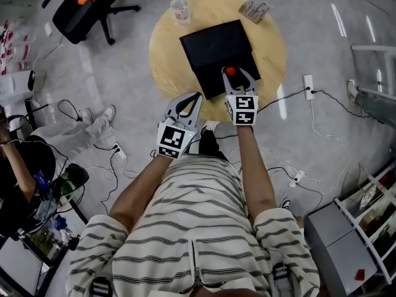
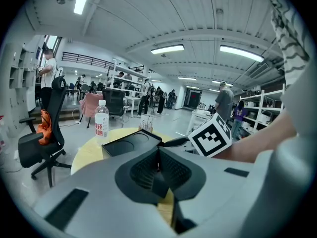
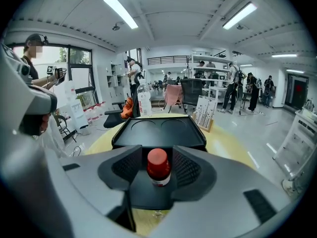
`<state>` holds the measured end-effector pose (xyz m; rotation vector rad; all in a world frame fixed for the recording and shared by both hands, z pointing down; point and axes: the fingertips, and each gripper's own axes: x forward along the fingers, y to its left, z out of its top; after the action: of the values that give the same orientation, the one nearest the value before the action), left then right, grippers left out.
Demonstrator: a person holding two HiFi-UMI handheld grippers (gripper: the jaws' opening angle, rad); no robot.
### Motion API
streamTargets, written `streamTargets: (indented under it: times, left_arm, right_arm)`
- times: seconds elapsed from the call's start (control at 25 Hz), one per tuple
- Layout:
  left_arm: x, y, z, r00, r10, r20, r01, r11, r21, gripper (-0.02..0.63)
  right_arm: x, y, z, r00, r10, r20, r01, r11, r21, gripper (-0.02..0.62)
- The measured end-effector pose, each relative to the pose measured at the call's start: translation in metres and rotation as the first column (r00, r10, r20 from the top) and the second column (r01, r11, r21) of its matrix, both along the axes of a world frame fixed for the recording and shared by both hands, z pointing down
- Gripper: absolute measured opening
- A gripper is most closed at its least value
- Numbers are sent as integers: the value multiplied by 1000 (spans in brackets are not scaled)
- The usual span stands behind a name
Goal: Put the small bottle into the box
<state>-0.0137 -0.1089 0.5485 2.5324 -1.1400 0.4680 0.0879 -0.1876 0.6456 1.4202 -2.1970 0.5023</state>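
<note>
The small bottle [image 3: 158, 168] has a red cap [image 1: 230, 71] and a white label. It stands upright on the near right part of the black box [image 1: 213, 48], which lies on the round wooden table [image 1: 166, 49]. My right gripper [image 1: 239, 78] is around the bottle with its jaws open; a gap shows between each pad and the bottle in the right gripper view. My left gripper [image 1: 187, 102] is shut and empty at the table's near edge, left of the box [image 2: 130, 144].
A clear water bottle [image 1: 180, 7] stands at the table's far left edge, a small rack of tubes [image 1: 254, 10] at its far right edge. An office chair [image 1: 80, 11] stands beyond on the left. Cables and a power strip [image 1: 308, 85] lie on the floor.
</note>
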Motion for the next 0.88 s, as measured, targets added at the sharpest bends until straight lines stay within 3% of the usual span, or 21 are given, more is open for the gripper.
streamTargets:
  times: [0.48,0.88]
  left_arm:
    - [-2,1,-7,1000,19,-3,-19,1000,14,21]
    - [-5,0,-19,1000,23,-12,-23,999,37,21]
  right_arm:
    - [-2,10,-33,999,21,25,-23,998,61,166]
    - [-6,30,-70,997,41,64,-48,992,116,94]
